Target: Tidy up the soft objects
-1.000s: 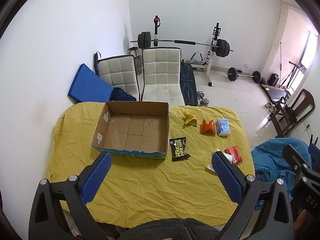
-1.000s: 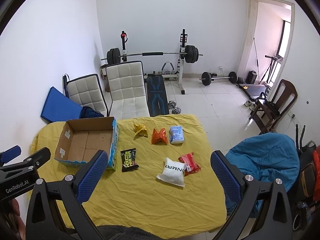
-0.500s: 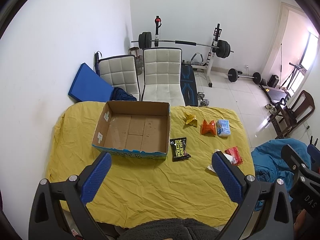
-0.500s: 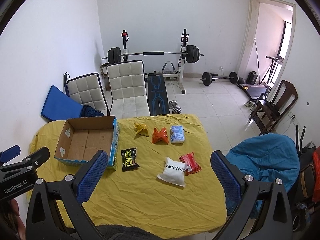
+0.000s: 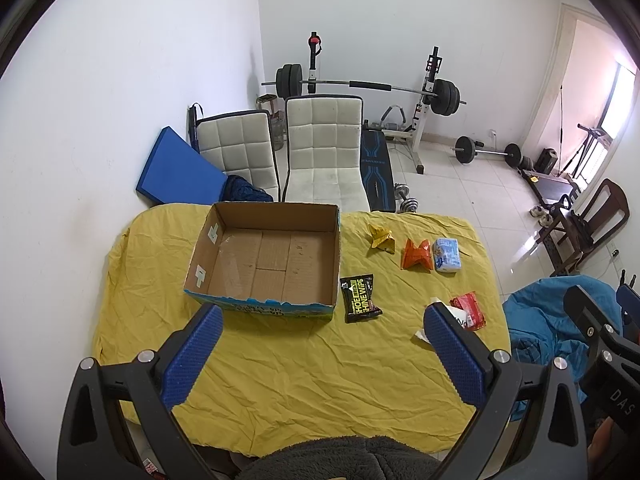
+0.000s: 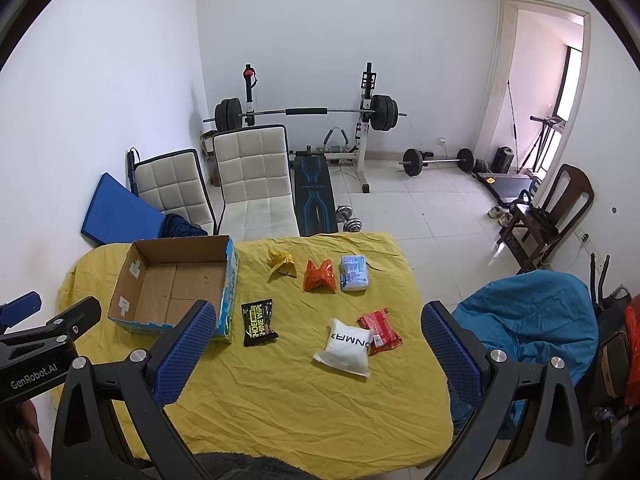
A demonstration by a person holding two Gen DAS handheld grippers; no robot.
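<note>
Both tools unchanged, held wide above table, packets point(image 6: 345, 345) unmoved

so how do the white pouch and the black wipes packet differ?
The white pouch is puffy and larger; the black wipes packet is flat and smaller. The pouch overlaps the red packet; the wipes packet lies alone, close to the cardboard box. Both lie on the yellow cloth, outside the box.

From the left wrist I'm seeing my right blue finger pad point(image 5: 454, 354) hiding most of the white soft pouch point(image 5: 460, 318); the small light-blue packet's point(image 6: 353, 274) print is staying too small to read.
</note>
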